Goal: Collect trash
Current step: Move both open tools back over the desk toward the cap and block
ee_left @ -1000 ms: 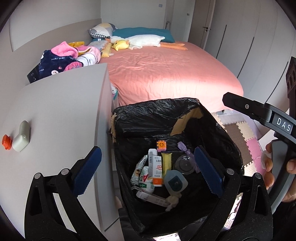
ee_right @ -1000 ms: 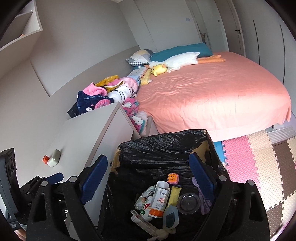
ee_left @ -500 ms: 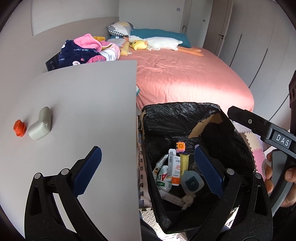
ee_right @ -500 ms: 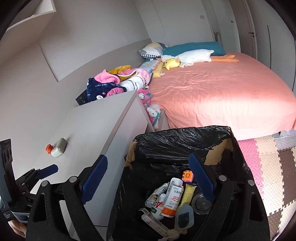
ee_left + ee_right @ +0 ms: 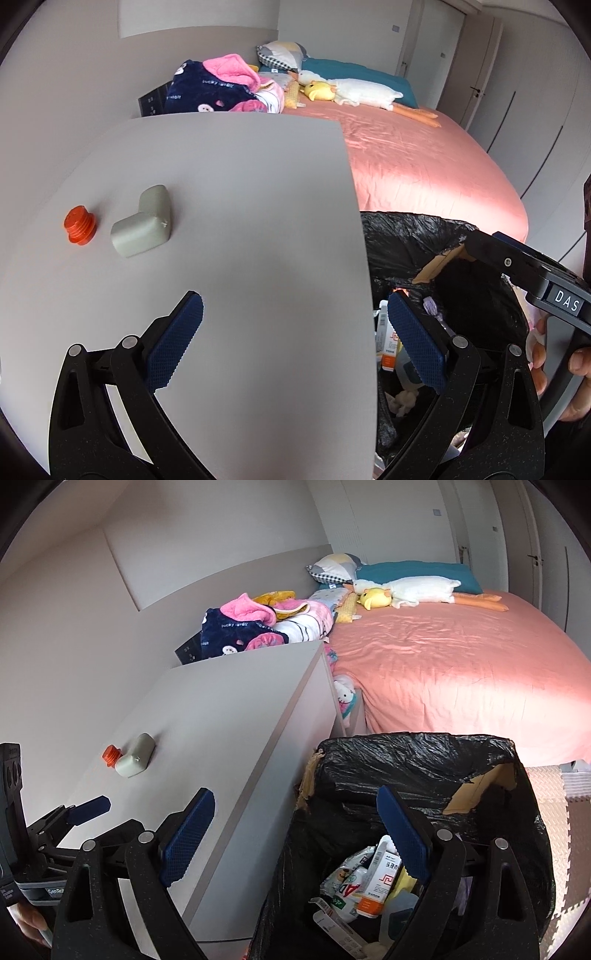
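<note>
The left gripper [image 5: 295,339] hangs spread and empty over the grey bench [image 5: 229,229]. Ahead and to its left, well apart from it, lie an orange cap [image 5: 79,230] and, just beside that, a grey L-shaped piece [image 5: 144,221]. The right gripper [image 5: 295,834], also spread and empty, hovers above the black-lined trash bin [image 5: 413,768], with a white tube [image 5: 380,882] and wrappers [image 5: 341,886] below its right finger.

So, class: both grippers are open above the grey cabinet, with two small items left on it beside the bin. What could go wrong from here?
1. The orange cap is round and may roll away if the left gripper nudges it.
2. The grey corner guard sits right beside the cap, so a wide grasp could knock one aside.
3. The bin liner is torn at the rim, so dropped trash could snag there.
</note>
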